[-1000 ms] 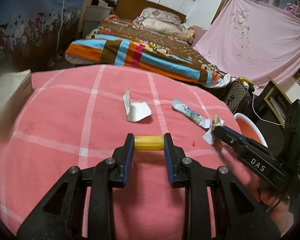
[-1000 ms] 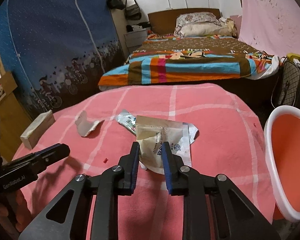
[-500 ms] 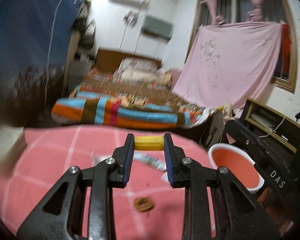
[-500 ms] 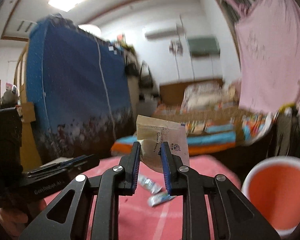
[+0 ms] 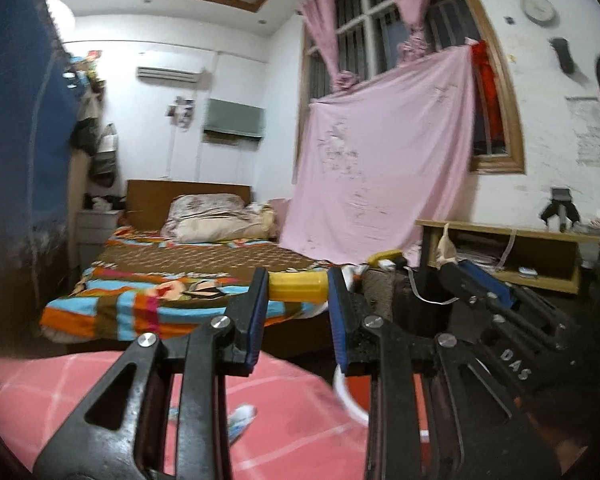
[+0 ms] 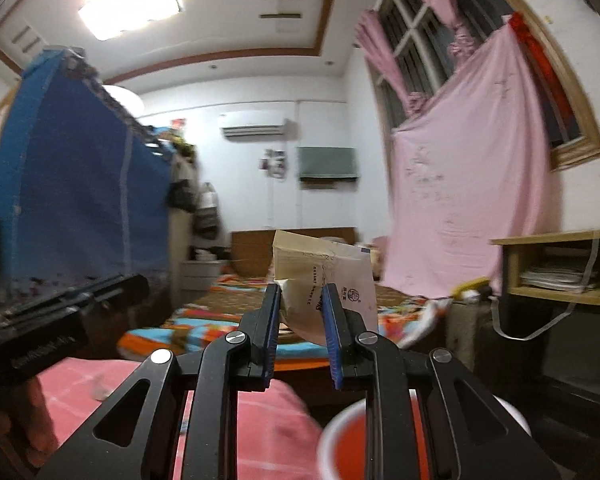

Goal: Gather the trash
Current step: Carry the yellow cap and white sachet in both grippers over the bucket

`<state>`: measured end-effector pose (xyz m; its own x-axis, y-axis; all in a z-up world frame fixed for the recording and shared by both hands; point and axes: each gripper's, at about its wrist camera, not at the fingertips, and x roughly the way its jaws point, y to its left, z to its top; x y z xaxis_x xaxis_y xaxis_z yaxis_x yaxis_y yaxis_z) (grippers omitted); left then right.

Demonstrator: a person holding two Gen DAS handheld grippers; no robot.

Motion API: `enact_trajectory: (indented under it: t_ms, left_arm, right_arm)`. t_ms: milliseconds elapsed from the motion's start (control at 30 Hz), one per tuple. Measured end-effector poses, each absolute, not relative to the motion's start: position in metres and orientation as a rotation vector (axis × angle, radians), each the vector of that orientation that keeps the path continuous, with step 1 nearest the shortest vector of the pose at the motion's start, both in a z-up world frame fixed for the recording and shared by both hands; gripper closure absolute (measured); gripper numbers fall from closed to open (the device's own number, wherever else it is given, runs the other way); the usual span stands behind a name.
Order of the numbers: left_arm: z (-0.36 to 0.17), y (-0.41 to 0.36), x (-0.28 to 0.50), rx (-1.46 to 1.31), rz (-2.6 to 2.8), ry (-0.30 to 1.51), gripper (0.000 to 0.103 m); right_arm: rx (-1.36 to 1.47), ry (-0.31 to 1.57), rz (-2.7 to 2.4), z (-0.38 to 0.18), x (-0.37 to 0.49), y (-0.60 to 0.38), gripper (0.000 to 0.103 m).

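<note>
The left gripper (image 5: 298,286) was closed on a short yellow cylinder (image 5: 298,285), which sat crosswise between the two blue-padded fingers and touched both of them; it was held up in the air, above the pink checked cloth (image 5: 284,412) that covered the surface below; on that cloth a small white and blue wrapper (image 5: 240,420) lay, blurred, under the left finger. The right gripper (image 6: 300,308) was closed on a beige paper packet (image 6: 324,276) with printed writing; the packet stood upright between the fingers and rose well above their tips; its lower part was pinched, its upper part was free. In the left wrist view the right gripper (image 5: 460,276) appeared at the right side, near the left one, with only a thin edge of the packet showing at its tip. A white bin with red inside (image 6: 344,440) stood low beside the pink cloth, under the right gripper's fingers in the right wrist view; in the left wrist view its white rim (image 5: 346,396) showed just beneath the right finger of the left gripper. Behind were a bed with a striped colourful blanket (image 5: 160,292) and a pink sheet (image 5: 380,168) that hung over the window.
</note>
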<state>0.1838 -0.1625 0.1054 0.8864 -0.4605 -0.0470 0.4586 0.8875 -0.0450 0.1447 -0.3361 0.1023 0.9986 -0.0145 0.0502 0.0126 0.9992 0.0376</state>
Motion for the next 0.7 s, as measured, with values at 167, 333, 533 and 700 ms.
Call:
enact_trajectory:
  t_ms: [167, 333, 533, 700]
  left_arm:
    - [0.098, -0.208, 0.190, 0.021, -0.566, 0.094, 0.095]
    - [0.085, -0.247, 0.211, 0.026, -0.653, 0.238, 0.095]
    - [0.059, -0.286, 0.244, 0.015, -0.716, 0.496, 0.094]
    - [0.038, -0.306, 0.252, 0.032, -0.725, 0.609, 0.094]
  right_arm:
    - [0.101, 0.012, -0.094, 0.089, 0.155, -0.378, 0.084]
    - [0.180, 0.102, -0.146, 0.071, 0.168, -0.405, 0.084]
    - [0.242, 0.216, -0.199, 0.050, 0.174, -0.426, 0.082]
    - [0.278, 0.285, -0.224, 0.038, 0.177, -0.435, 0.082]
